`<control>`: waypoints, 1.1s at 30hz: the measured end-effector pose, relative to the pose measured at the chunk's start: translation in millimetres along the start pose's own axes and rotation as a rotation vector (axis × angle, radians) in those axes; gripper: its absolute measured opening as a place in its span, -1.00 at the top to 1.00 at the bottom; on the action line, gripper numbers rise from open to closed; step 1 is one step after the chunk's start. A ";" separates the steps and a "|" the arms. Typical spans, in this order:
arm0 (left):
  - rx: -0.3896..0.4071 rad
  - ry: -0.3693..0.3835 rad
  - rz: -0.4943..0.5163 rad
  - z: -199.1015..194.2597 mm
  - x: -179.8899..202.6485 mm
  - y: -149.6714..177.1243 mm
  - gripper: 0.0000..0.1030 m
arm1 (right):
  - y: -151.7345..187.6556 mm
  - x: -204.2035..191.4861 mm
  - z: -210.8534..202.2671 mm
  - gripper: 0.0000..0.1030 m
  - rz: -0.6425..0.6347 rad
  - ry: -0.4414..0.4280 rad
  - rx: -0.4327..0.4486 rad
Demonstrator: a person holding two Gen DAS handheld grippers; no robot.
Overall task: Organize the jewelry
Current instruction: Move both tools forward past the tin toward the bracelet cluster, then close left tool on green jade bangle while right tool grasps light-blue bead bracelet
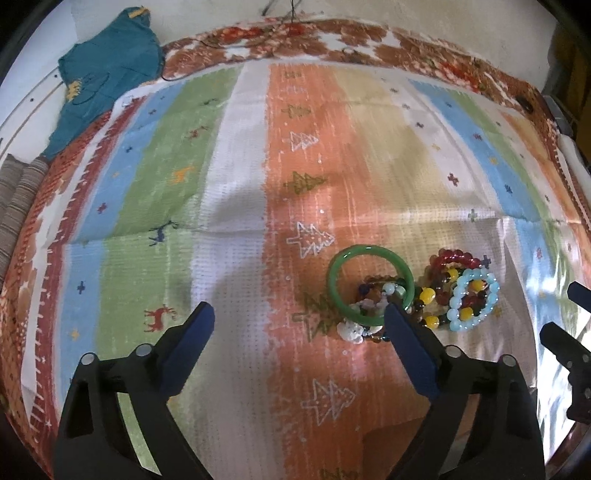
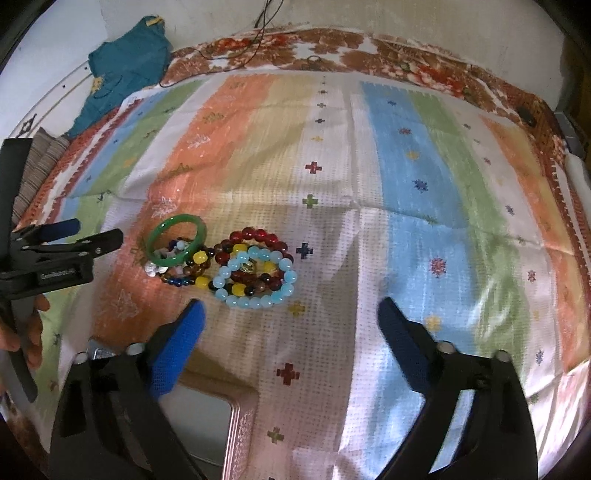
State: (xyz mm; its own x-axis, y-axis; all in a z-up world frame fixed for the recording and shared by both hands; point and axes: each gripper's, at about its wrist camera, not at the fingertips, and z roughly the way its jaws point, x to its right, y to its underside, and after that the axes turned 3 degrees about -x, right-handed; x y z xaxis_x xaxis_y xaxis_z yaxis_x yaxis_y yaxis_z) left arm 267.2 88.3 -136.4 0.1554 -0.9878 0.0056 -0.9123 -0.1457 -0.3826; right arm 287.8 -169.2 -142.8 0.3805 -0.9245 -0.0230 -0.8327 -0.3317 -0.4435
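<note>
A pile of jewelry lies on the striped cloth [image 1: 240,184]. A green bangle [image 1: 334,295] [image 2: 162,227] rests on small mixed-bead bracelets [image 1: 371,295] [image 2: 177,275]. Beside it lie a red bead bracelet [image 1: 456,256] [image 2: 258,234], a pale blue bead bracelet [image 1: 493,286] [image 2: 255,301] and yellow and brown beads [image 1: 428,295] [image 2: 201,256]. My left gripper [image 1: 299,314] is open and empty, its right finger [image 1: 406,343] just in front of the bangle. My right gripper [image 2: 291,310] is open and empty, just in front of the pile. It shows at the right edge of the left wrist view [image 1: 565,314].
A pinkish tray [image 2: 240,417] with a patterned rim sits below the right gripper. A teal cloth [image 1: 107,66] [image 2: 125,70] lies at the far left. Black cables [image 2: 258,33] run along the far edge. My left gripper also shows in the right wrist view [image 2: 92,232].
</note>
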 end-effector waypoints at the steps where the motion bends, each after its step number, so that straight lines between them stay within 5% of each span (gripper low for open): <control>1: -0.005 -0.002 0.000 3.3 0.4 -1.7 -0.73 | -0.9 -0.4 1.0 -0.73 0.000 0.000 0.000; 7: -0.024 0.000 0.002 16.2 -0.6 -8.4 -0.63 | -7.0 -0.4 17.2 -0.69 -0.006 0.006 -0.023; 12: -0.036 0.017 -0.001 28.0 -1.9 -15.2 -0.52 | -11.2 2.2 36.2 -0.39 -0.018 0.024 -0.064; 17: -0.053 0.018 0.008 40.2 -1.5 -16.2 -0.38 | -15.7 3.0 48.6 -0.32 -0.022 0.035 -0.075; 33: -0.085 0.068 0.042 60.3 2.8 -17.7 0.30 | -20.6 1.5 75.0 0.41 -0.046 0.014 -0.119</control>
State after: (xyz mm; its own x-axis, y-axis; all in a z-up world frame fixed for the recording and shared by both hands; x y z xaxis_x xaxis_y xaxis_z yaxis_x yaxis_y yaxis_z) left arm 306.6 91.4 -185.4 0.0934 -0.9941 0.0552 -0.9469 -0.1058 -0.3037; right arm 335.8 -149.7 -201.0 0.4146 -0.9100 0.0082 -0.8566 -0.3933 -0.3342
